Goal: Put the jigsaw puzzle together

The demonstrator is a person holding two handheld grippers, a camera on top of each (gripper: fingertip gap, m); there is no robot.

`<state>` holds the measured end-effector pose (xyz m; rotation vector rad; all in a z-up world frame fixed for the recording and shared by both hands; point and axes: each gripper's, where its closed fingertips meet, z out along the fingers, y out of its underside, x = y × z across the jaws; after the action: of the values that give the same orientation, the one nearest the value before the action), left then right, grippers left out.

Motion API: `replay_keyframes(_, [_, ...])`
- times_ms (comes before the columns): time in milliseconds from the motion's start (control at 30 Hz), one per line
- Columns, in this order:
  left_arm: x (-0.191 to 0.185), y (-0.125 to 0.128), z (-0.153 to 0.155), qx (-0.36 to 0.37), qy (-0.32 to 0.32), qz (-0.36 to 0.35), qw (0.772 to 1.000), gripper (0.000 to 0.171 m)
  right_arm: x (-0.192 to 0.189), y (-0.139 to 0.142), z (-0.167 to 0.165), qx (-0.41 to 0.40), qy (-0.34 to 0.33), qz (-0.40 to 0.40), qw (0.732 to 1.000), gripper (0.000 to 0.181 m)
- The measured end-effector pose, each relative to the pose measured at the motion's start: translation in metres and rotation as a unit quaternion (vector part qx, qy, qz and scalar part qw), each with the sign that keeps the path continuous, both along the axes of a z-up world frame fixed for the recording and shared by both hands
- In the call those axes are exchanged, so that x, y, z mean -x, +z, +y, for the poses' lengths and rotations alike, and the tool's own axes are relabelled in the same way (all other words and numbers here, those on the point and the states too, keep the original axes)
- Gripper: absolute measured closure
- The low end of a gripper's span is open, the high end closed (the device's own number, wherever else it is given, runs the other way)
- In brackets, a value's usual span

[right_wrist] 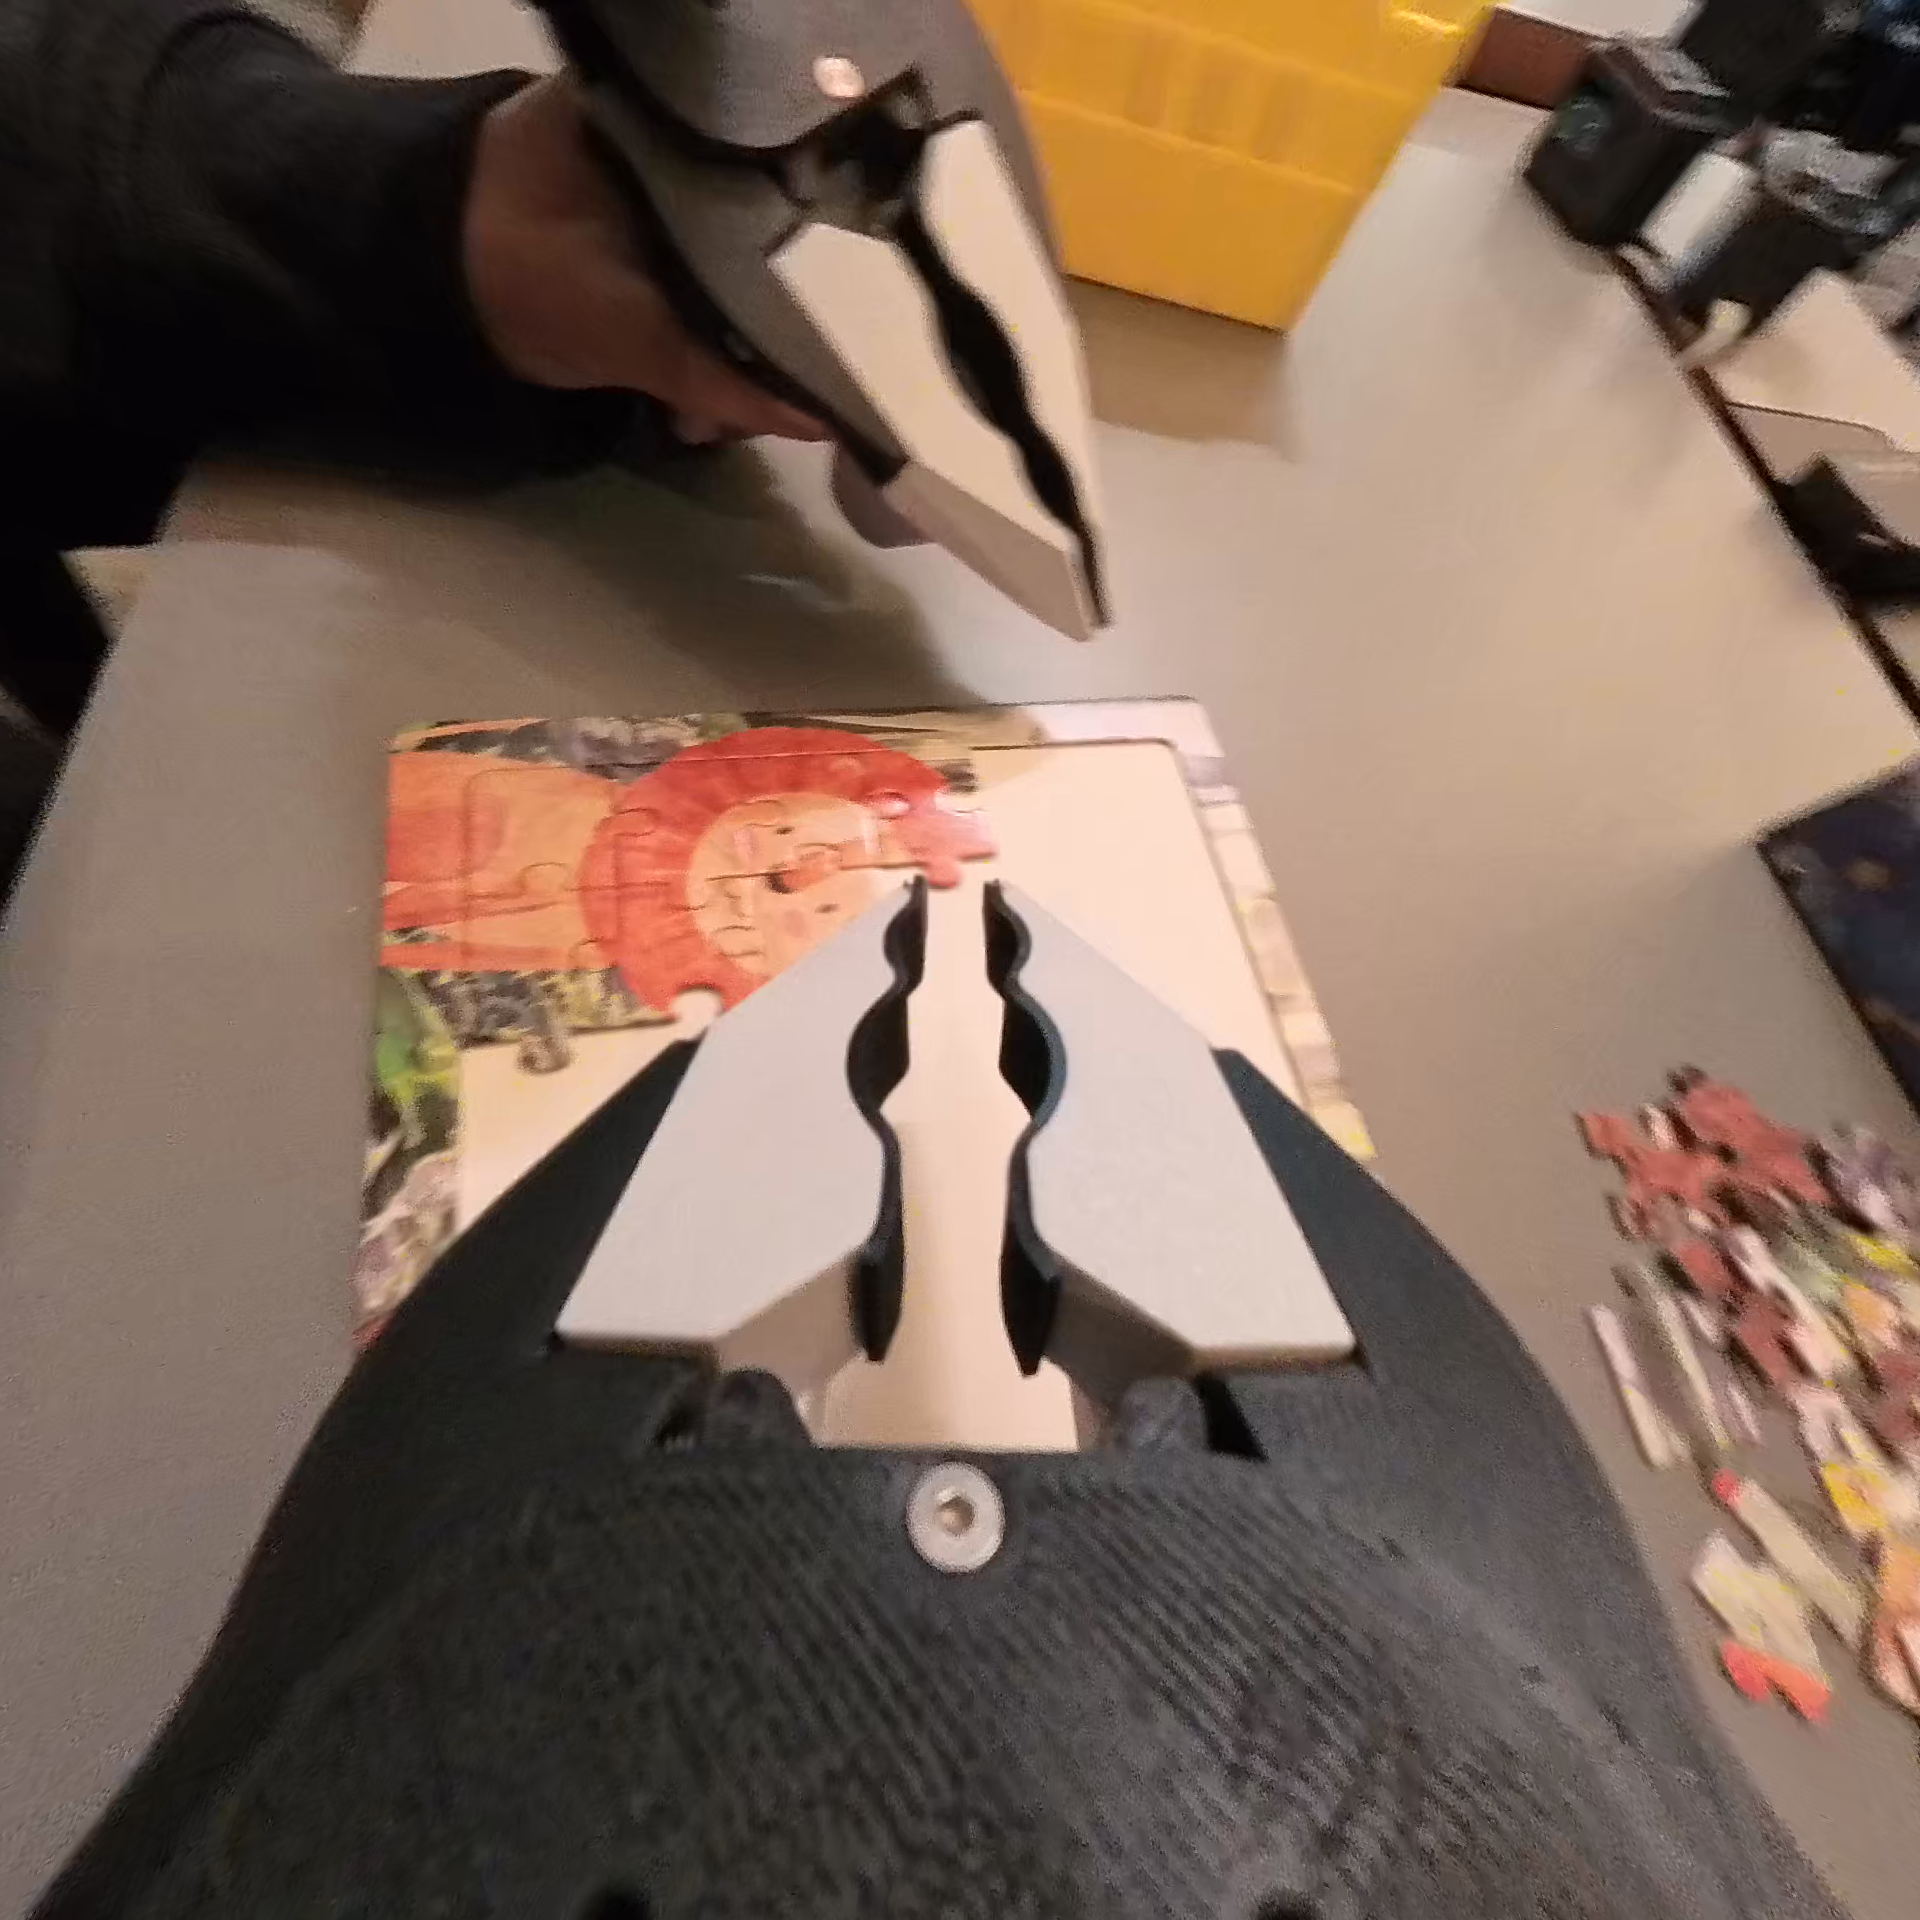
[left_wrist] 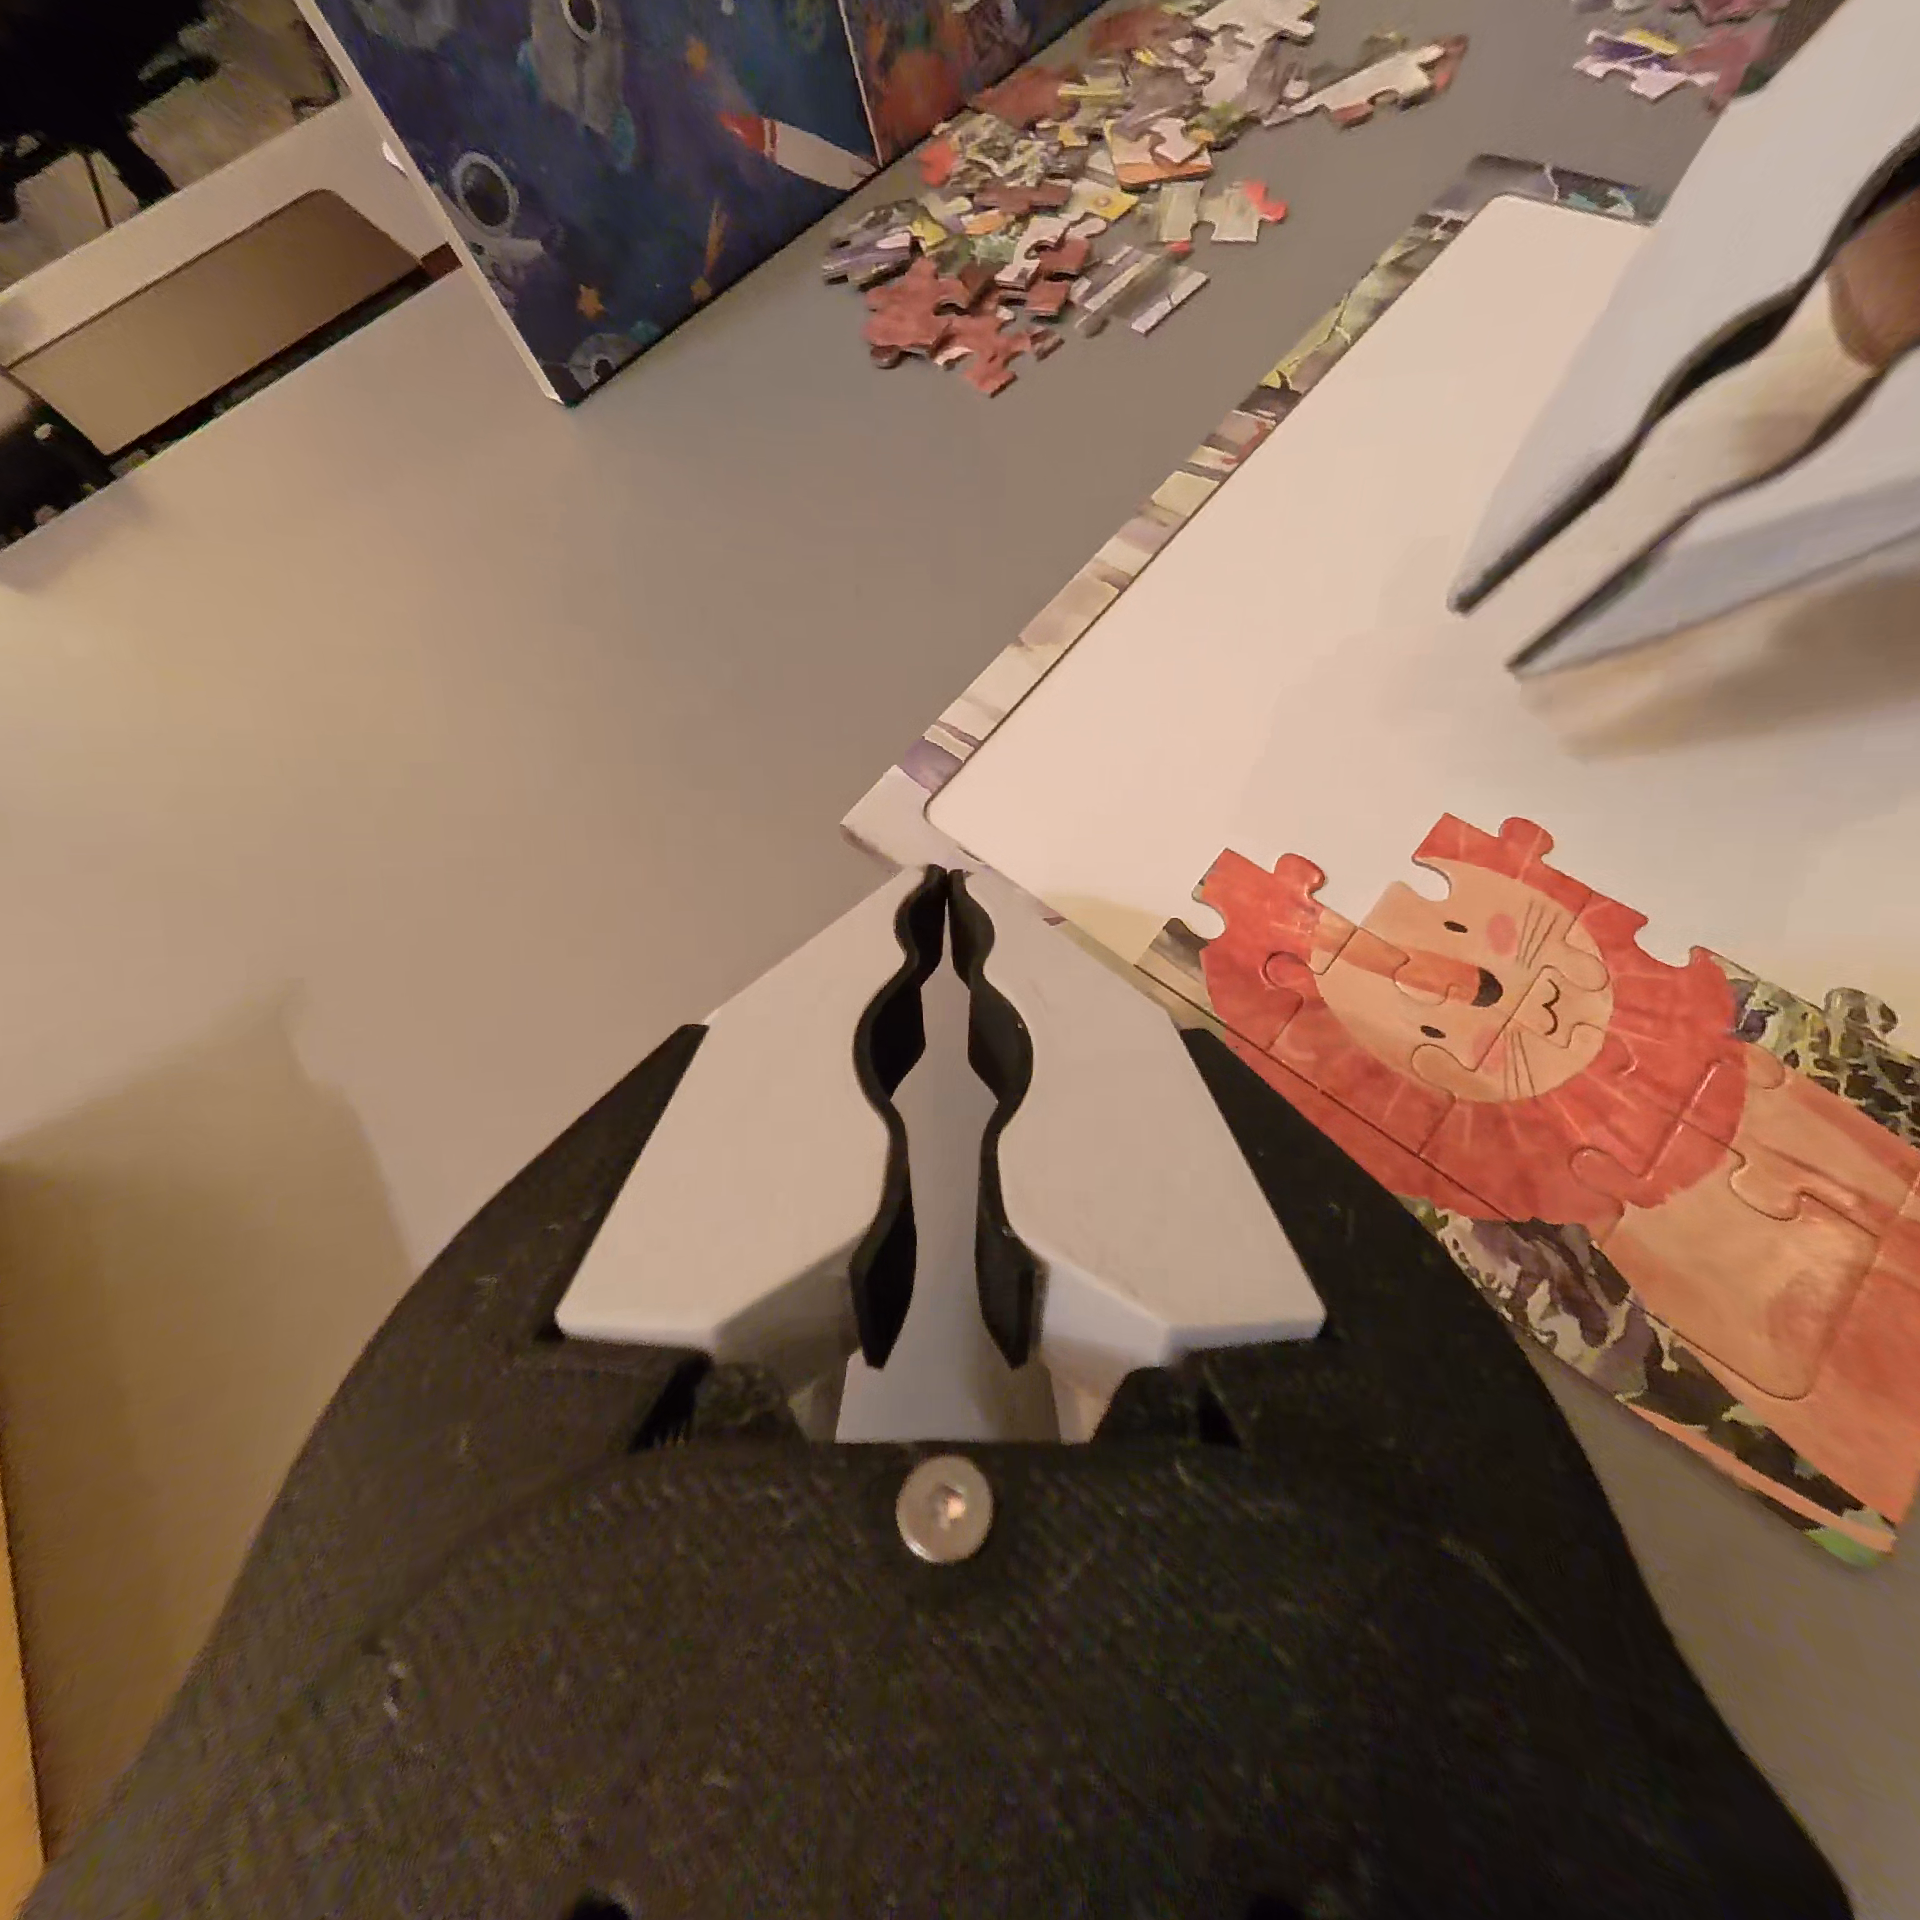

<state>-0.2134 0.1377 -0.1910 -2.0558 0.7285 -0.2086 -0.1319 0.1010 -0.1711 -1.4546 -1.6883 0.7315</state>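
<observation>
The left gripper, its black wavy jaws closed on nothing, hangs just off a corner of the square white puzzle tray with a printed border, which lies flat on the grey table. The right gripper hovers above the tray's bare middle with jaws parted and empty. An orange lion of joined cardboard pieces fills one tray edge — the heap of loose jigsaw pieces lies well apart, beside a dark-blue space-patterned box.

Matt grey table; apparently cardboard puzzle tray, smooth white inside.
</observation>
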Motion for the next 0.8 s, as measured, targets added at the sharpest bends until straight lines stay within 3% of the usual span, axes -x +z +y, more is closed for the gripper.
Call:
replay_keyframes(133, [-0.001, -0.002, 0.0, 0.003, -0.003, 0.008, 1.0, 0.171, 0.003, -0.008, -0.054, 0.014, 0.136, -0.012, 0.99, 0.169])
replay_keyframes(233, [-0.003, -0.006, -0.001, 0.005, -0.006, 0.026, 1.0, 0.171, 0.002, -0.017, -0.078, 0.026, 0.185, -0.038, 0.982, 0.159])
replay_keyframes(433, [-0.005, -0.011, -0.002, 0.006, -0.011, 0.056, 0.998, 0.171, -0.007, -0.029, -0.099, 0.101, 0.226, -0.081, 0.965, 0.143])
replay_keyframes(800, [-0.006, -0.015, -0.002, 0.009, -0.013, 0.073, 0.997, 0.171, -0.012, -0.038, -0.099, 0.093, 0.227, -0.113, 0.963, 0.139])
